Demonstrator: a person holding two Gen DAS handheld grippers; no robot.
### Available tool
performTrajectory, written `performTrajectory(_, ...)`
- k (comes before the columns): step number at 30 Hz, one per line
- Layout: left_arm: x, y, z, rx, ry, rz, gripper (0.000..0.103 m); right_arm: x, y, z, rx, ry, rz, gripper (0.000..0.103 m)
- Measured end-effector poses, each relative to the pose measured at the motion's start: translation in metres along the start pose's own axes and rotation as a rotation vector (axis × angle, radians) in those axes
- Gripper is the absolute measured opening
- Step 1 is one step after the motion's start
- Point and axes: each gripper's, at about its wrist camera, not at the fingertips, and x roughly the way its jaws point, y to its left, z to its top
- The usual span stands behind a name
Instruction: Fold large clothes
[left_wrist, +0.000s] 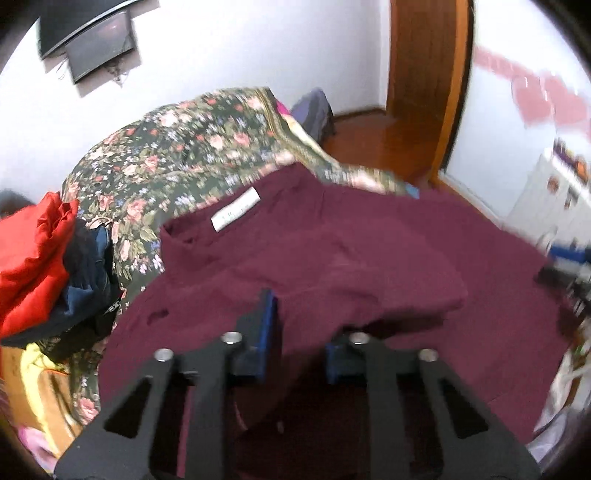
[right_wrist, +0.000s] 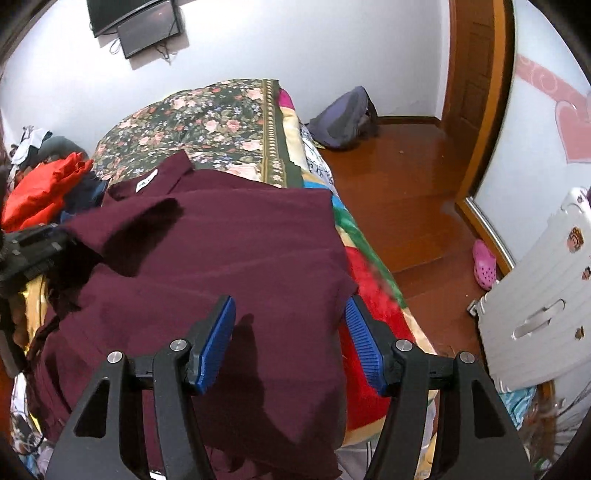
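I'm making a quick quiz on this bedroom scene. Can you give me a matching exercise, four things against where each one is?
Things:
1. maroon shirt
2. red garment
3. pink shoe
4. grey backpack

Places:
A. on the wooden floor, against the white wall
B. spread across the bed, in front of both grippers
C. on the floor beside the white suitcase
D. heaped at the left of the bed

Pairs: 1-B, 2-D, 3-C, 4-A

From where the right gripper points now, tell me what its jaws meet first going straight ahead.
Most likely the maroon garment spread on the bed; the right gripper stands open just above its near edge. Depth is unclear.
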Motion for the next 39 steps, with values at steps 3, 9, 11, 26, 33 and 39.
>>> performTrajectory(3, -0.027, 0.026, 0.008, -0.099, -0.08, 0.0, 0.007, -0.001, -0.002, 0.001, 0.0, -0.005, -0.008, 0.058)
performTrajectory(9, -0.083, 0.081, 0.002, -0.219, -0.198, 0.093, 0.004, -0.001, 0.004, 0.009, 0.004, -0.021, 0.016, 0.058)
performTrajectory(11, -0.096, 0.097, -0.007, -0.248, -0.215, 0.143, 0.004, -0.001, 0.007, 0.01, 0.005, -0.024, 0.034, 0.058)
performTrajectory(26, -0.041, 0.185, -0.171, -0.586, 0.15, 0.087, 0.014, 0.006, 0.021, 0.01, -0.022, 0.002, 0.05, 0.058)
performTrajectory(33, -0.036, 0.156, -0.197, -0.446, 0.235, 0.263, 0.055, 0.004, 0.02, 0.014, -0.026, -0.006, 0.031, 0.058)
performTrajectory(39, -0.056, 0.181, -0.193, -0.478, 0.201, 0.256, 0.055, 0.0, 0.017, 0.034, -0.055, -0.024, 0.049, 0.058)
